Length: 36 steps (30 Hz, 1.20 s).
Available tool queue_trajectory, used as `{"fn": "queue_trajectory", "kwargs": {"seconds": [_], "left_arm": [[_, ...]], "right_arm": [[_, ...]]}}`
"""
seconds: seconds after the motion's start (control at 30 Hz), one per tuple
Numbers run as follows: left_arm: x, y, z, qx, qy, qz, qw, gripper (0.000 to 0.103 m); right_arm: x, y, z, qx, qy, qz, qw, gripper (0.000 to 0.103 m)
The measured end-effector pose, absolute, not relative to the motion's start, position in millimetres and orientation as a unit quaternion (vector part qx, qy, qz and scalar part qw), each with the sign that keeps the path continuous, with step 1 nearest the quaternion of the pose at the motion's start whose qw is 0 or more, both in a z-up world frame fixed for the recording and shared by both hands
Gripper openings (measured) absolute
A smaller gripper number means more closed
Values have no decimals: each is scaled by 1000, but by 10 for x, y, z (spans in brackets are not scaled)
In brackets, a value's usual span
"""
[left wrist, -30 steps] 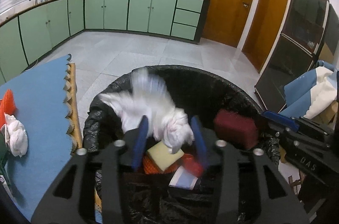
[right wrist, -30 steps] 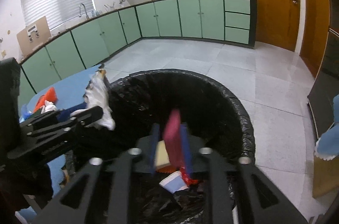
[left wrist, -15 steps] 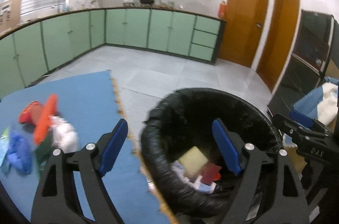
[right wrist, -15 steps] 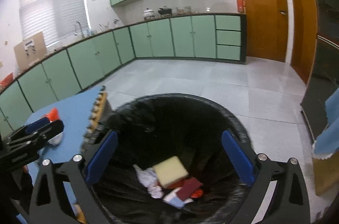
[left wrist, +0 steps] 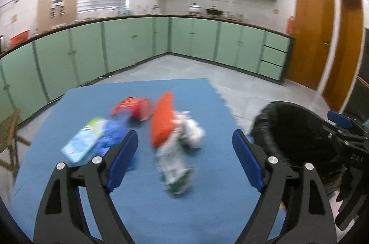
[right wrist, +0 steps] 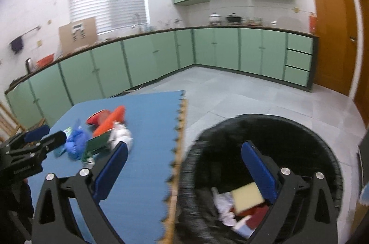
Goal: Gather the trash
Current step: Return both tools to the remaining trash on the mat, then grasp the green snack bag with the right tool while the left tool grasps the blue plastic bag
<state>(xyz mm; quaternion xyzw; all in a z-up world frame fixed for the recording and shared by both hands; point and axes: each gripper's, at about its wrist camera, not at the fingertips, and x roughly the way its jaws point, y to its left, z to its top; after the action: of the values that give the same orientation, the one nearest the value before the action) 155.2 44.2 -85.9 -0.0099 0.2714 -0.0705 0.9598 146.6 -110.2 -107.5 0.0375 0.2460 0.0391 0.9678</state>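
Blue mat (left wrist: 207, 91) ahead of the left gripper (left wrist: 184, 154), both grippers gaping, empty. That crumpled white wad (left wrist: 192, 132) looks light, squashy: pinch its middle.

Left tool (left wrist: 184, 154) has let go its white crumpled wad, jaws now spread and empty, and swung off the black bin (left wrist: 297, 135) to the litter on the blue mat (left wrist: 207, 193). Right tool (right wrist: 184, 170) dropped its red piece (right wrist: 258, 216) into the bin; jaws wide.
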Motion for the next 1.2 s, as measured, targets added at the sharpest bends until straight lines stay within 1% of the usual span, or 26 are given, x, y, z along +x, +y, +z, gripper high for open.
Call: {"fn": "queue_trajectory", "kwargs": {"seconds": [0.2,0.5,0.7,0.87,0.9,0.97,1.0,1.07,1.2], "left_arm": [[1556,930,-927,-22,277,-19,960,81],[1500,1319,-1133,-24,293,16,956,81],[1525,1487,-1218,-32,300,25,953,81],[1543,1604,-1278,-42,303,31,952,81],[1550,1618,-1289,-43,304,31,951,81],[1570,1635,-1307,-44,306,31,951,81],[1577,1642,-1317,-45,306,31,950,81],[1596,1654,-1334,-46,308,30,950,81],[1623,1664,-1366,-46,312,28,949,81]], "right_arm": [[1668,-547,-1209,19,265,88,960,97],[1934,-12,-1372,27,290,126,948,96],[2057,256,-1508,18,309,143,940,87],[2152,457,-1649,6,332,156,930,71],[2164,477,-1662,6,335,158,929,69],[2206,532,-1711,3,343,162,925,60],[2222,548,-1730,2,347,165,923,57],[2247,570,-1762,2,354,170,920,44],[2284,604,-1803,1,364,185,913,31]]}}
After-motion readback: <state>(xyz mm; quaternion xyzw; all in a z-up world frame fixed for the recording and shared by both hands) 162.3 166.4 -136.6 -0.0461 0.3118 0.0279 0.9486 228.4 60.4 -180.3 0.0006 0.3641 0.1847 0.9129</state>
